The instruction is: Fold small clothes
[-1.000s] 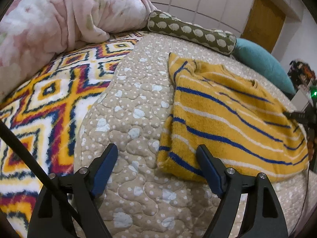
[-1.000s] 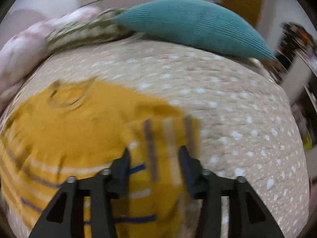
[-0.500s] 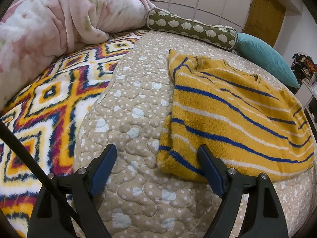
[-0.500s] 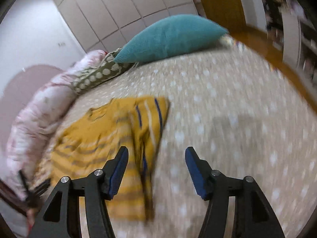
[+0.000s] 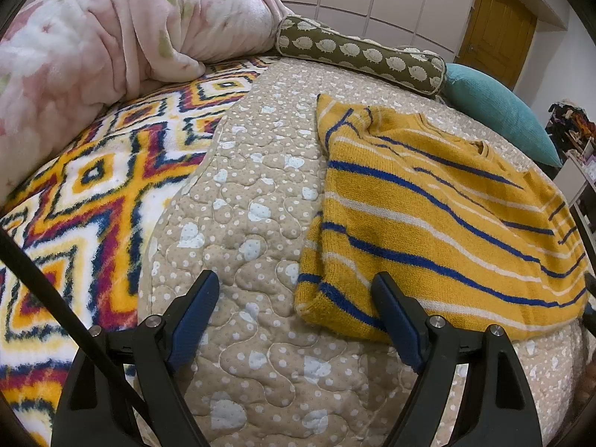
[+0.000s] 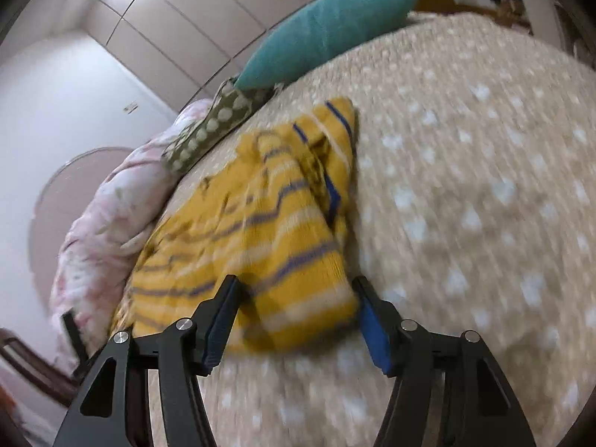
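One yellow sweater [image 5: 428, 219] with blue and white stripes, lying flat on the tan dotted quilt [image 5: 257, 193], right of the middle in the left wrist view. Folded already, both sleeves tucked over the body. Long way running from the near hem up to the far neck hole, neck end pointing toward the pillows. Stripes running across, slanting a little. Two pillows at the far end: one green pillow [image 5: 357, 52] with white shapes, one teal pillow [image 5: 495, 111] right beside it. One pink fluffy blanket [image 5: 111, 37] bunched up far left. One bright zigzag blanket [image 5: 85, 201] on the left, next to the quilt. Two tongs. Left gripper [image 5: 294, 313] wide open, holding nothing, near corner of the sweater sitting between the blue pads but not pinched. Right gripper [image 6: 294, 316] opening up, near right corner of the sweater between the pads, no squeeze seen, picture blurry. In the right wrist view, sweater [image 6: 260, 231] lying left of the middle, long way running from near to far, toward the same two pillows.
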Tool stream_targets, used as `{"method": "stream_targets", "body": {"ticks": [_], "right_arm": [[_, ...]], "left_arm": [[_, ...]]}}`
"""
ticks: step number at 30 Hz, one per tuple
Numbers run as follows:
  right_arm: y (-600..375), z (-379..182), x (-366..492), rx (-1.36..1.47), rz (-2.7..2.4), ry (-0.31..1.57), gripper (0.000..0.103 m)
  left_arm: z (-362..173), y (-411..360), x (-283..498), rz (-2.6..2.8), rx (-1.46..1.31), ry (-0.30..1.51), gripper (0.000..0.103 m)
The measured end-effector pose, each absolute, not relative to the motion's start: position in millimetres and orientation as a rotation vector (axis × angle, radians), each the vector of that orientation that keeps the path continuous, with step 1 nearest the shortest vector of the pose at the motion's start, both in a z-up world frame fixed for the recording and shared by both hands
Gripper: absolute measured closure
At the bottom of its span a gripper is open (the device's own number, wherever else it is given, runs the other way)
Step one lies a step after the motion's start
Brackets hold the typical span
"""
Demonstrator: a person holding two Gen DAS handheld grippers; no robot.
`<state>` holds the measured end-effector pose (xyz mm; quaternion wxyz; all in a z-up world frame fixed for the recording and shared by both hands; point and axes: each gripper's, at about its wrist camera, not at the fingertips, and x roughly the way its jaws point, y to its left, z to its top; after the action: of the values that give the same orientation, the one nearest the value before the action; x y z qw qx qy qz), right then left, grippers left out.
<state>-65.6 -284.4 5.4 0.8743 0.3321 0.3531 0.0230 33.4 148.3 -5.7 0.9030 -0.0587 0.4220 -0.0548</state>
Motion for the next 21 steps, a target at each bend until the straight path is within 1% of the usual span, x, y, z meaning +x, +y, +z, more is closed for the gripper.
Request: {"method": "stream_targets", "body": {"ticks": [1, 2, 3, 5, 7, 11, 14, 17, 21], "right_arm": [[-282.1, 4.2, -57.8, 0.701, 0.031, 0.739, 0.045], [-283.4, 2.9, -52.6, 0.717, 0.02, 0.746, 0.059], [-285.9, 1.7, -48.1, 0.742, 0.02, 0.757, 0.087], [-290.1, 6.3, -43.0, 0.792, -0.003, 0.759, 0.088], [-281.1, 29.1, -37.3, 0.715, -0.045, 0.756, 0.088], [-200.9, 97.7, -7.9, 0.333, -0.047, 0.727, 0.089], [-119.0, 122.9, 20.0, 0.158, 0.054, 0.714, 0.089], [-31.8, 114.7, 42.5, 0.029, 0.172, 0.747, 0.089], [65.0, 65.9, 62.2, -0.178, 0.276, 0.831, 0.089]], "left_arm": [[-5.7, 149.1, 33.3, -0.115, -0.126, 0.871, 0.02], [-5.5, 149.9, 33.0, -0.117, -0.131, 0.868, 0.02], [-5.0, 150.8, 32.4, -0.117, -0.137, 0.864, 0.02], [-2.0, 154.0, 30.5, -0.121, -0.151, 0.857, 0.02], [8.3, 160.7, 24.2, -0.137, -0.178, 0.846, 0.028], [45.0, 182.0, -16.1, -0.163, -0.203, 0.722, 0.027], [62.3, 208.7, -48.9, -0.156, -0.214, 0.671, 0.027], [65.3, 240.9, -71.3, -0.146, -0.26, 0.679, 0.027], [59.2, 275.2, -93.3, -0.109, -0.291, 0.7, 0.027]]}}
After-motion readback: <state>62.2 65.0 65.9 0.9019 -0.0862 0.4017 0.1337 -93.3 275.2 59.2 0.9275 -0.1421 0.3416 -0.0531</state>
